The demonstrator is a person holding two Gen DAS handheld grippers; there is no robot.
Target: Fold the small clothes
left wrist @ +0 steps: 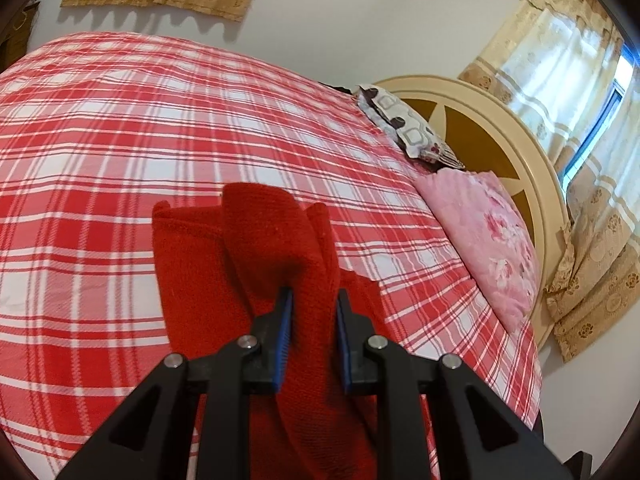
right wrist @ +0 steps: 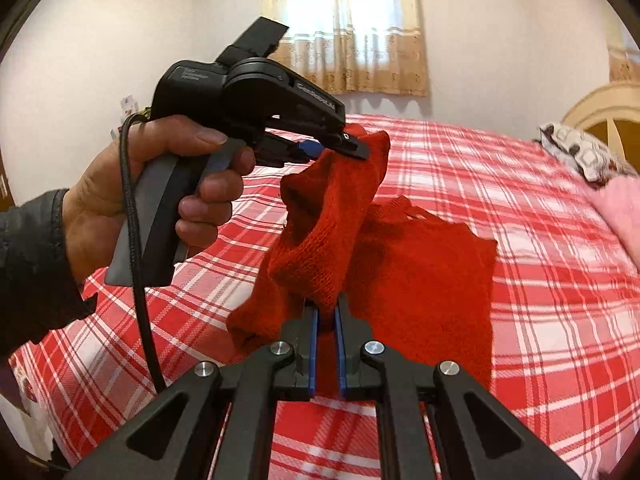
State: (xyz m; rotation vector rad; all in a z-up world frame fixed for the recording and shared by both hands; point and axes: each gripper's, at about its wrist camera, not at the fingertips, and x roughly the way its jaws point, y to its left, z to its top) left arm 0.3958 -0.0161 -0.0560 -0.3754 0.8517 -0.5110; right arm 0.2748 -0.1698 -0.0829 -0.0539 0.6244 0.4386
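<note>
Where bedspread (left wrist: 120, 140) shows, perhaps pillows (left wrist: 484, 236).

The red knitted garment (right wrist: 420, 264) is showing a coarse, matt wool weave, lying on the smooth woven plaid bedsheet (right wrist: 520, 200); beside it, glossy headboard (left wrist: 480, 128).

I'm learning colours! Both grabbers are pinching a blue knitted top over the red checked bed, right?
Almost. Both the left gripper and the right gripper are pinching the knitted top over the red checked bed, but the top is red, not blue. The right wrist view shows it; only the gripper pads are blue.
</note>
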